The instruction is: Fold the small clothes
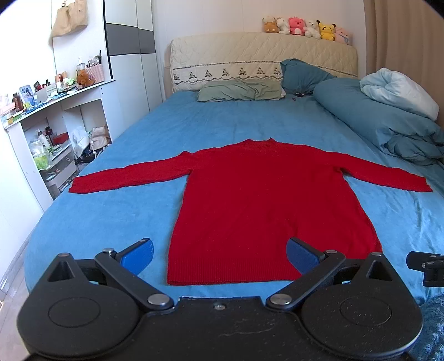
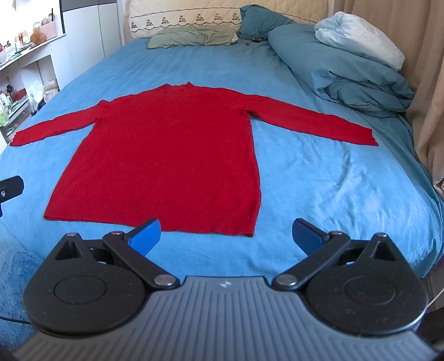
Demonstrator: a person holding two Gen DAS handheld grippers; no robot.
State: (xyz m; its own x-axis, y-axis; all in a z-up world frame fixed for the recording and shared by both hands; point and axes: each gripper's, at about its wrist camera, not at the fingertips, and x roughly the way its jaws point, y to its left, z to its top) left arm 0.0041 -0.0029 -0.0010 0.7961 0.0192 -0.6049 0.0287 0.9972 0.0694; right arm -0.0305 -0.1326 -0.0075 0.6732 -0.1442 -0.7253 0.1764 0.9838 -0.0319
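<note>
Shelving (image 1: 55,133) to your left holds bottles, jars and small boxes in its open compartments, too small to tell apart; a pink box (image 1: 95,71) on its top has slim items standing in it. Your work surface is a bed with a blue sheet (image 1: 133,200), pillows (image 1: 241,90) at the headboard (image 1: 263,55), a bundled duvet (image 1: 388,116) along the right side and plush toys (image 1: 305,26) lined up on the headboard. You have the red sweater (image 1: 263,200) spread flat mid-bed, its long axis running from the hem just ahead of you up to the neck nearer the pillows, sleeves stretched out to either side. Your left gripper (image 1: 220,251) and right gripper (image 2: 227,234) both have jaws spread wide, holding nothing, over the hem edge.
</note>
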